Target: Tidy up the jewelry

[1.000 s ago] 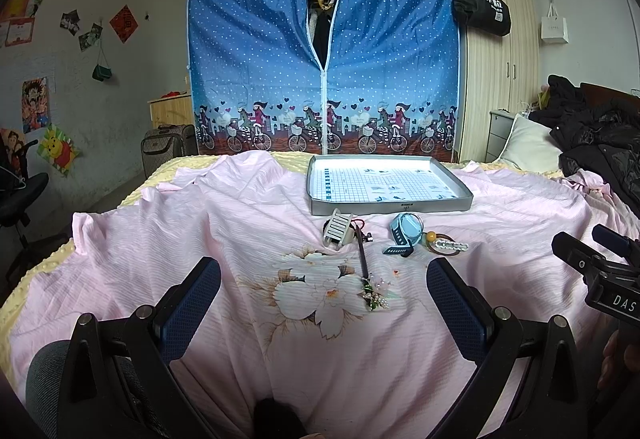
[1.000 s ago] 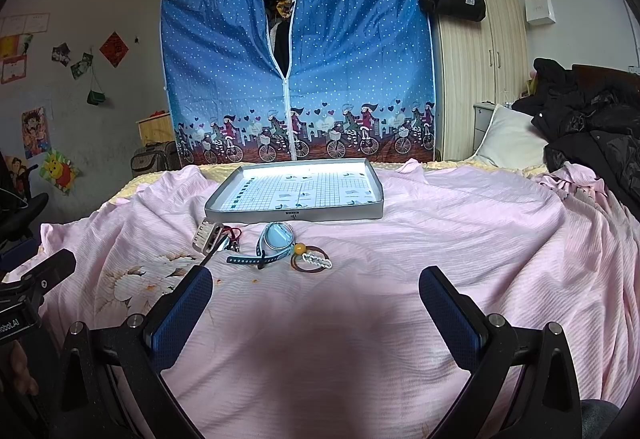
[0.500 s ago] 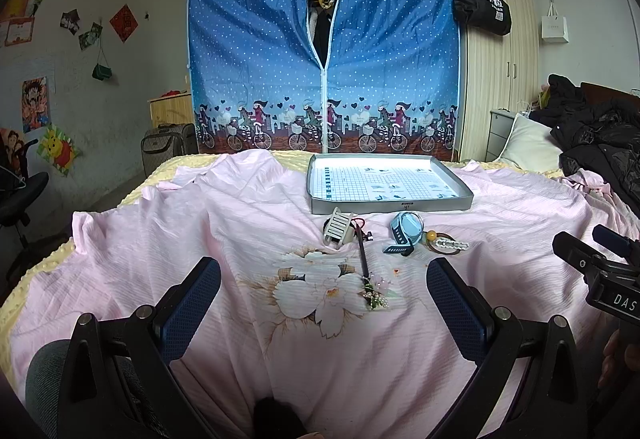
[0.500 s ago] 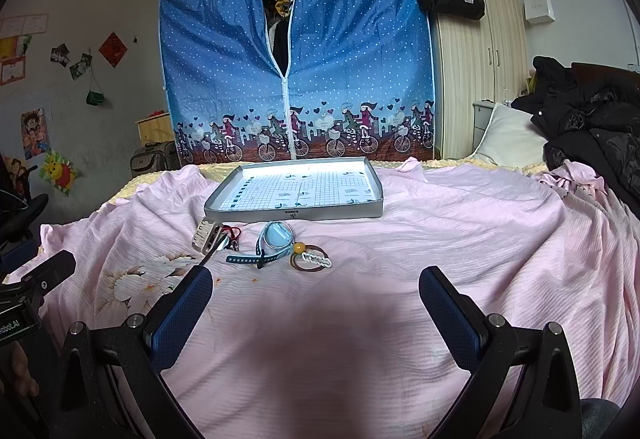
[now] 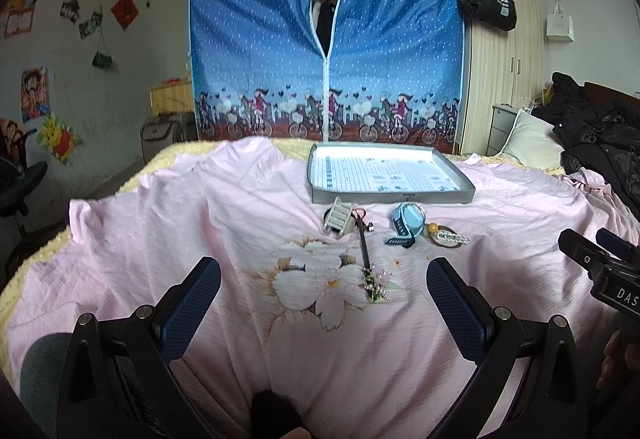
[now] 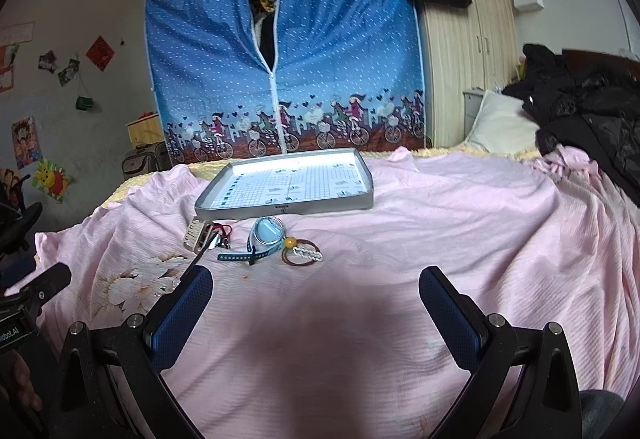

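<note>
A grey tray (image 5: 390, 196) (image 6: 288, 206) with a gridded white floor sits on the pink bedsheet. In front of it lie a white hair clip (image 5: 338, 219) (image 6: 198, 234), a black hair stick (image 5: 365, 247) with a beaded flower end, a blue watch (image 5: 407, 223) (image 6: 267, 233), and a brown hair tie with an amber bead and white charm (image 5: 447, 237) (image 6: 301, 253). My left gripper (image 5: 320, 299) hovers open, short of the hair stick's flower end. My right gripper (image 6: 316, 299) is open too, nearer than the hair tie, nothing between its fingers.
A blue fabric wardrobe (image 5: 326, 39) and a wooden cupboard (image 5: 500, 71) stand behind the bed. Black coats (image 6: 588, 119) and a pillow (image 6: 500, 127) are piled at the right. The sheet (image 6: 460, 231) is bare on the right. An office chair (image 5: 16, 191) stands left.
The right wrist view has shifted slightly, with the tray and jewelry now a little left and tilted. The left gripper has not visibly moved; both stay open.
</note>
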The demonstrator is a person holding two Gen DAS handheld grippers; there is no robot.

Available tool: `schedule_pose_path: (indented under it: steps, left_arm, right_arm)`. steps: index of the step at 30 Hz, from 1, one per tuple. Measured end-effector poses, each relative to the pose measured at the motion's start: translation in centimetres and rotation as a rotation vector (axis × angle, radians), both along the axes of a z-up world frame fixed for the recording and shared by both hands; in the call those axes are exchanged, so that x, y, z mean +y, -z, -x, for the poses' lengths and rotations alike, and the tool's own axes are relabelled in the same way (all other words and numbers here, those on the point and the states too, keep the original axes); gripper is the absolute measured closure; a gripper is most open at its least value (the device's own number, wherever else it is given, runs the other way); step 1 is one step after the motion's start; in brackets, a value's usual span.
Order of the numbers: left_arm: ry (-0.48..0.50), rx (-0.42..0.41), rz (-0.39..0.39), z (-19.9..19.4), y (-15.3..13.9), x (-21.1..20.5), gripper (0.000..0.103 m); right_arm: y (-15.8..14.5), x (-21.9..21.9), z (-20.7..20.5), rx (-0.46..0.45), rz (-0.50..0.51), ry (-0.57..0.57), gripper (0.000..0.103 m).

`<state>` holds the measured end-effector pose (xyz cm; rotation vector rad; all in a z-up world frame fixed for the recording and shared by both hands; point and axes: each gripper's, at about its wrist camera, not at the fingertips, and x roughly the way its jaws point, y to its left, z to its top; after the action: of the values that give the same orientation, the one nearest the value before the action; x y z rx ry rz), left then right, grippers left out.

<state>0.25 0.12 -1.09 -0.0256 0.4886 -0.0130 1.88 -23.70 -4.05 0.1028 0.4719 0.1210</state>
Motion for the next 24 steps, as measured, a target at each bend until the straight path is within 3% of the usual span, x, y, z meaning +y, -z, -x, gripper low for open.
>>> schedule_pose_path:
  steps: [4,9,12,15,20,24]
  left_arm:
    - [0.002,0.063,0.051,-1.0,0.2,0.7,0.002]
    - [0.082,0.196,0.121,-3.1,0.1,1.7,0.002]
    - [0.126,0.254,0.114,-4.5,-0.2,1.6,0.002]
    - [0.188,0.367,0.105,-6.6,0.4,1.1,0.003]
    - [0.273,0.478,0.110,-8.5,1.9,0.3,0.005]
    - [0.334,0.503,0.098,-9.4,2.2,-0.5,0.024]
  right_arm:
    - [0.1,-0.7,-0.6,0.047,-0.041,-0.008,0.000]
    - [0.5,-1.0,-2.5,0.167,-0.043,-0.106,0.000]
    - [0.9,-1.7,-4.3,0.262,-0.122,-0.179,0.000]
    - [1.6,-2.7,-6.5,0.365,-0.207,-0.228,0.000]
    - [1.9,-3.6,-10.1,0.451,-0.248,-0.275,0.001]
    - [2.8,-2.8,-12.5,0.471,-0.124,-0.299,0.019]
